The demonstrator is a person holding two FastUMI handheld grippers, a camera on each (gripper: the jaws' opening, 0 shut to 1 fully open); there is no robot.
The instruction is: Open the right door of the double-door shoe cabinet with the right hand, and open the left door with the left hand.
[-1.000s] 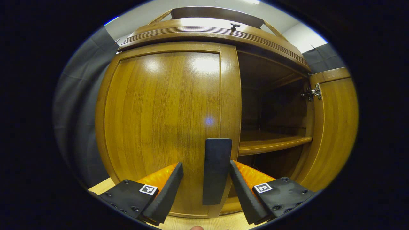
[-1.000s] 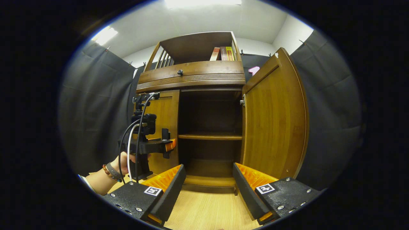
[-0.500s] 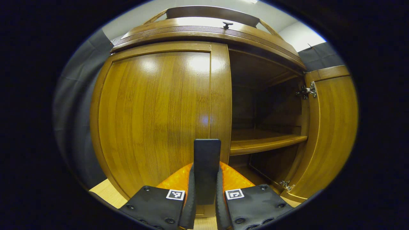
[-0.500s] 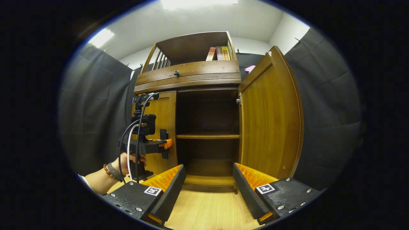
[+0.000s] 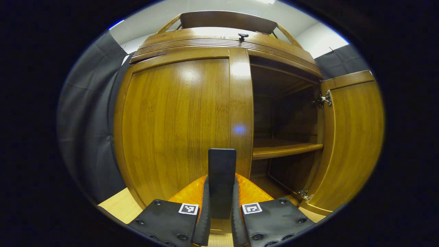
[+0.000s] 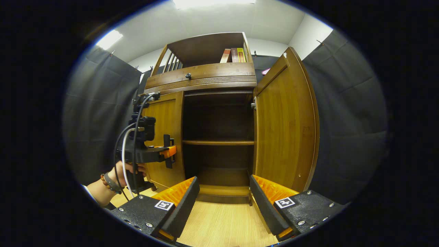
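Close up, the left gripper view gives the glossy brown wooden left door [image 5: 178, 127] of the double-door shoe cabinet [image 5: 223, 39] at near range, with the left gripper [image 5: 221, 209] at the bottom of the frame. Its two fingers press from either side on the flat dark upright handle [image 5: 222, 171] that stands on the door's inner edge, so the grip is closed on that handle. Left door looks very slightly off the cabinet front, or flush; cannot tell which.

Right gripper view, from farther back, gives what the near view lacks: the whole cabinet, the open-top shelf with a few upright books [image 6: 233, 55], a small dark knob [image 6: 188, 75] on the drawer band, the pale wooden floor [image 6: 223, 226], and the person's hand [image 6: 128, 169] with a wrist strap holding the left gripper against the left door's handle.

Wooden right door [image 6: 284, 123] stands swung wide, at the right of the dark interior with its single wooden shelf board [image 6: 218, 142]. Right gripper [image 6: 223, 200]: fingers spread wide apart, holding nothing, well apart from the right door and low before the cabinet's base.
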